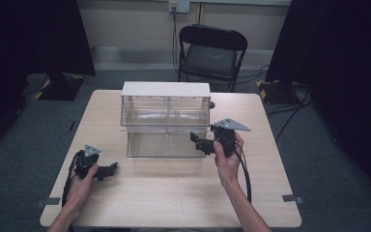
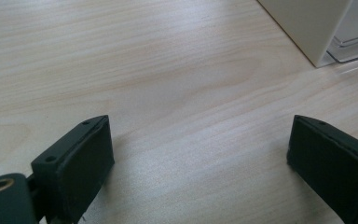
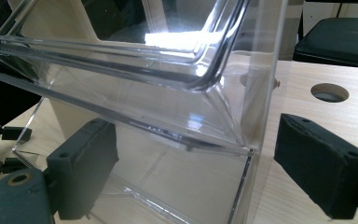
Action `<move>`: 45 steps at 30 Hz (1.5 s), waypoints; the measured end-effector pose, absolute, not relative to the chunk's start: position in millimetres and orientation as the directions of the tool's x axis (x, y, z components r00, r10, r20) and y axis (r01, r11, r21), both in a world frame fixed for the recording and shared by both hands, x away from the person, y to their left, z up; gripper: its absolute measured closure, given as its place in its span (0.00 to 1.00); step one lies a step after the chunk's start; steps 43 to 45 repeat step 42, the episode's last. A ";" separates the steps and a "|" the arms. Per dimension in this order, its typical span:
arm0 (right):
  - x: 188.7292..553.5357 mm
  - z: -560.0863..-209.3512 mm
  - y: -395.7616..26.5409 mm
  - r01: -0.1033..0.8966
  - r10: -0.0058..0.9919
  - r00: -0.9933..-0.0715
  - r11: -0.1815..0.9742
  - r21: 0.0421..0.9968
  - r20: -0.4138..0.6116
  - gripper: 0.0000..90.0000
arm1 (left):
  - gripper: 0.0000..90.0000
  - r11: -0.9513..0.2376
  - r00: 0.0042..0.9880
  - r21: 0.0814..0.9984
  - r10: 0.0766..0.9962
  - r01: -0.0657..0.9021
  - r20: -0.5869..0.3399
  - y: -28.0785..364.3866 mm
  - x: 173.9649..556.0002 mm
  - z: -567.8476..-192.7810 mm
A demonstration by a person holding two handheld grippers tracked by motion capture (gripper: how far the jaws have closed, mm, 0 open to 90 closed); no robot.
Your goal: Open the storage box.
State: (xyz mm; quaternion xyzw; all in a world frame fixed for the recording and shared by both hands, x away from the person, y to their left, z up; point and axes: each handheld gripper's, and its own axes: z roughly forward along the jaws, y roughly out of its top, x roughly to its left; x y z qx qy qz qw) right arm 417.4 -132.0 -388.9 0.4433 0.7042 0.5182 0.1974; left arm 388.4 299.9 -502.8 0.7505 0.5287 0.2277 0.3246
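Resting low on the table (image 1: pixel 174 193), the left gripper (image 1: pixel 107 170) is lying with jaws wide apart, holding nothing. At the centre the clear drawer cabinet (image 1: pixel 165 121) is standing. The right gripper (image 1: pixel 199 141), also open, is hovering at its right corner.

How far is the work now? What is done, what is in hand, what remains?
Nothing looks done yet: the clear cabinet stands untouched. In hand: the right gripper, open, is at its lower right corner. The left gripper rests open on the table. Any handling of the cabinet is left.
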 end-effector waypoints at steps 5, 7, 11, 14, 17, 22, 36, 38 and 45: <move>417.1 -388.7 -131.8 0.419 0.827 -0.531 0.069 0.905 0.183 0.14 | 0.07 -0.228 0.336 0.728 0.942 0.646 -0.002 299.7 388.3 -502.9; 417.0 -388.4 -131.7 0.419 0.826 -0.532 0.067 0.906 0.184 0.14 | 0.07 -0.229 0.336 0.728 0.942 0.646 -0.002 299.7 388.3 -502.9; 416.7 -388.2 -131.5 0.419 0.826 -0.533 0.067 0.906 0.185 0.14 | 0.07 -0.229 0.335 0.728 0.942 0.646 -0.001 299.7 388.3 -502.9; 416.5 -388.2 -131.4 0.419 0.827 -0.532 0.068 0.905 0.184 0.14 | 0.07 -0.230 0.337 0.728 0.941 0.646 -0.002 299.8 388.4 -502.8; 416.7 -388.3 -131.5 0.419 0.825 -0.534 0.068 0.906 0.185 0.14 | 0.07 -0.229 0.336 0.728 0.942 0.646 -0.002 299.7 388.3 -502.8; 416.8 -388.2 -131.3 0.419 0.825 -0.534 0.068 0.905 0.185 0.14 | 0.07 -0.229 0.336 0.728 0.942 0.646 -0.002 299.7 388.3 -502.8; 416.5 -388.3 -130.7 0.420 0.824 -0.534 0.067 0.905 0.187 0.14 | 0.07 -0.229 0.336 0.728 0.942 0.646 -0.002 299.7 388.3 -502.8; 416.4 -388.2 -130.6 0.420 0.825 -0.534 0.069 0.905 0.185 0.14 | 0.07 -0.229 0.336 0.728 0.942 0.646 -0.002 299.7 388.3 -502.8; 416.9 -388.5 -130.6 0.421 0.823 -0.536 0.067 0.905 0.189 0.14 | 0.07 -0.226 0.334 0.729 0.943 0.646 -0.004 299.6 388.4 -503.0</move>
